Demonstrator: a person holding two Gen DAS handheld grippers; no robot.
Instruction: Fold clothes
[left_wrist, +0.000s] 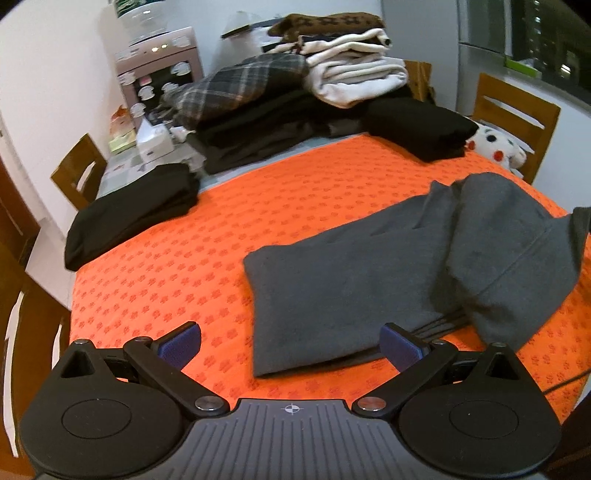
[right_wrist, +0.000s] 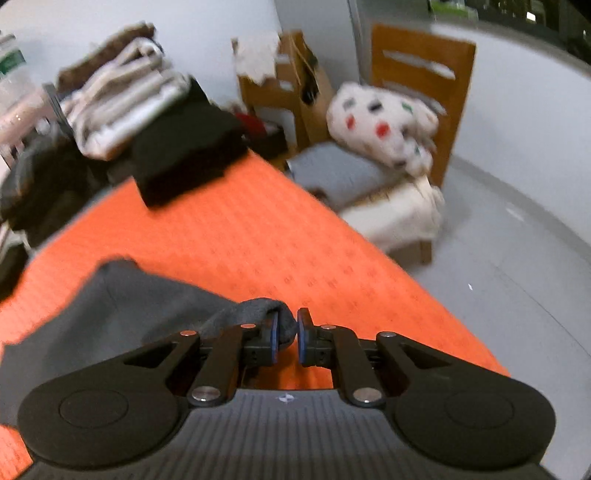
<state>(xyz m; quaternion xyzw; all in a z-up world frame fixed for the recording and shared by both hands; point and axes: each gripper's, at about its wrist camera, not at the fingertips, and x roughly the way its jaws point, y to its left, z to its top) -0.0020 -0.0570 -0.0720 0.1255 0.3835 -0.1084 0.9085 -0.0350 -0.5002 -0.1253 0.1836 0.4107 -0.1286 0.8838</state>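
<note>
Grey fleece garment, rumpled, on orange patterned cloth

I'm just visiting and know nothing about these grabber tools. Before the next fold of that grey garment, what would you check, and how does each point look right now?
1. Right gripper has cloth: ok. A bunched bit of the grey garment sits between its fingers.
2. That grip is firm: cannot tell. The fingers stand slightly apart and the picture is blurred.
3. Left gripper is free: ok. Wide open, nothing between its fingers.
4. Left gripper is placed to grab: ok. The garment's near edge lies just ahead of it.
5. Garment lies flat: not ok. Its right part is rumpled and lifted.
6. Room on the orange cloth: ok. The black folded pile sits at its far left edge.
</note>
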